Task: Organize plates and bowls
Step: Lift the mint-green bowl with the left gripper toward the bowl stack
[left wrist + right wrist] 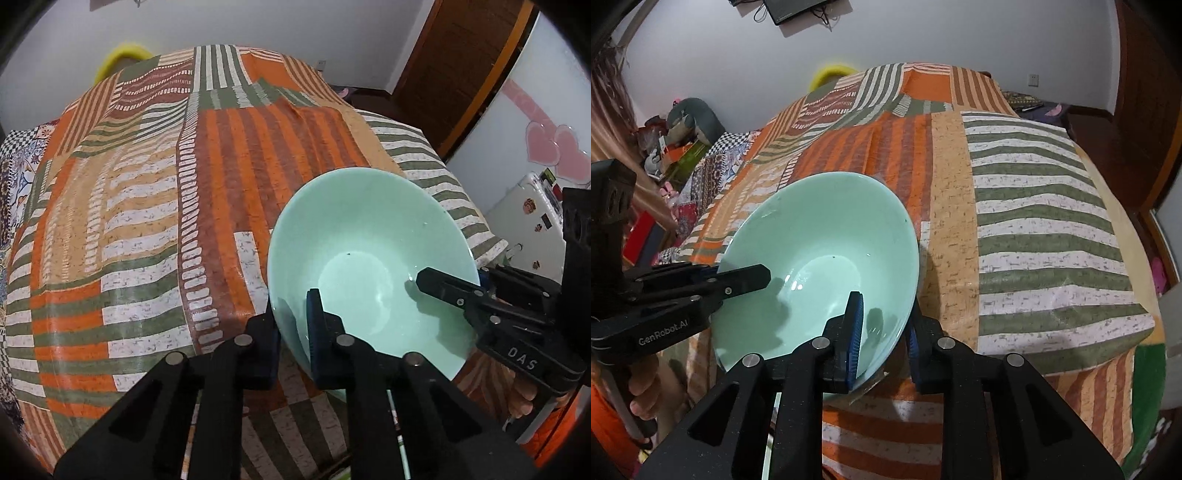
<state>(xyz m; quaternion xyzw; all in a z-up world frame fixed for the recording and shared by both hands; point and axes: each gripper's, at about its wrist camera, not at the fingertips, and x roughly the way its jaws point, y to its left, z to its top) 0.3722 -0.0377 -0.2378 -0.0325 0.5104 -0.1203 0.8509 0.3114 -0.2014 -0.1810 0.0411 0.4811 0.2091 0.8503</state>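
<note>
— Cloth first: one large glossy patchwork tablecloth [140, 206] in orange, olive, tan and white stripes, slightly wrinkled, covering the whole table.

— And on it?

— One pale mint-green glazed ceramic bowl [369, 236], round, smooth, shiny, with a wide flaring wall. It sits near the table's near edge, tipped up.

— Grippers?

— Two, both black plastic with ribbed blue pads. The left gripper [295, 332] is clamped on the bowl's near rim, one finger inside, one outside. The right gripper [884, 332] bites the rim likewise, one pad inside against the glaze, the other behind the wall.

— Any difference between the views?

— The left wrist view shows a wooden door [461, 66], pink heart stickers [554, 147] and a small white fridge [532, 214] with magnets. The right wrist view shows clutter by the table's left edge, a wall screen [798, 11] with dangling cables, and bare fingers [642, 387] of the person's hand wrapping the left gripper's handle.
</note>
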